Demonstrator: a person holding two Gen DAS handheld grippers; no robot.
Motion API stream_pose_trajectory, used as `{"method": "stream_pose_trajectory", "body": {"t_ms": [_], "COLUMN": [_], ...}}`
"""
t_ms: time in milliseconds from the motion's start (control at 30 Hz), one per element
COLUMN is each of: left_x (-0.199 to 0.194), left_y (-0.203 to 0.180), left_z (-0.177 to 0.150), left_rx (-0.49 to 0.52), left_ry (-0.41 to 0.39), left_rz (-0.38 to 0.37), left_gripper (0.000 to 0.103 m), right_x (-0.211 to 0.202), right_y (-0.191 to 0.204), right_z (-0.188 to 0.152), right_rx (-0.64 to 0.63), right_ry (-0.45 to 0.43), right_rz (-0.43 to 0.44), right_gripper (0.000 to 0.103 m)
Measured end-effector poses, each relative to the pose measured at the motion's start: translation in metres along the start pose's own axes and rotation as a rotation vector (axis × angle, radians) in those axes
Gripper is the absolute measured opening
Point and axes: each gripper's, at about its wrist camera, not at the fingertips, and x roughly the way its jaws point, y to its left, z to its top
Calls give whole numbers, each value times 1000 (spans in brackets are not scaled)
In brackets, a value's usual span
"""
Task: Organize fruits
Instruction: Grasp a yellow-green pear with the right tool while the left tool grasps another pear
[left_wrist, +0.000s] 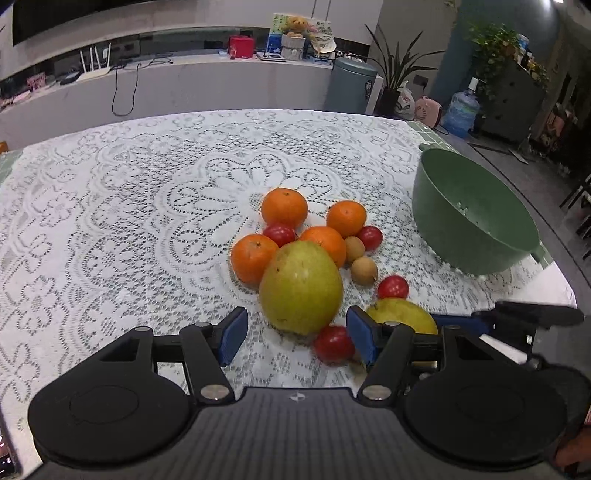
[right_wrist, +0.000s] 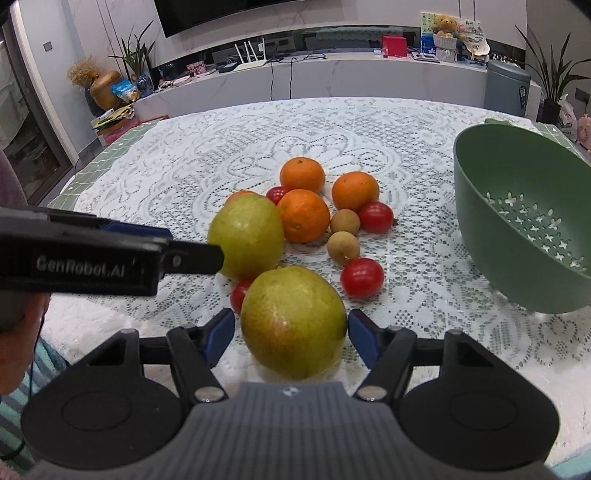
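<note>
A pile of fruit lies on the lace tablecloth: several oranges (left_wrist: 284, 206), red cherry tomatoes (left_wrist: 393, 287), two brown longans (left_wrist: 364, 271) and two green pears. My left gripper (left_wrist: 295, 332) is open, its blue pads either side of the near end of one pear (left_wrist: 301, 288), not touching it. My right gripper (right_wrist: 291, 336) is open around the second pear (right_wrist: 293, 323), which sits between its pads; the right pad is at its skin. That pear shows partly in the left wrist view (left_wrist: 404, 315). The left gripper's finger (right_wrist: 110, 251) crosses the right wrist view.
A green colander bowl (right_wrist: 517, 206) stands empty at the right of the table; it also shows in the left wrist view (left_wrist: 469, 221). The table edge (left_wrist: 554, 280) is near on the right. A counter with clutter runs behind the table.
</note>
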Motion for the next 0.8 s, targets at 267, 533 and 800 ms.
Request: {"method": "stream_pose_trajectory", "body": {"t_ms": [267,533,800], "left_x": [23,39,47], "left_y": [0,-6,-7], "left_z": [11,16,20], "left_rx": [-10,15,20], "left_ry": [40,75,106], "left_rz": [-16,12,22], "left_gripper": [76,76,78], "right_x": [9,4,4], "right_y": [-6,-12,-11], "right_z": [2,4,5], "right_rx": [22,34,6], "right_ry": [21,51,57], "right_rz": [23,20,4], "right_gripper": [64,63,63]}}
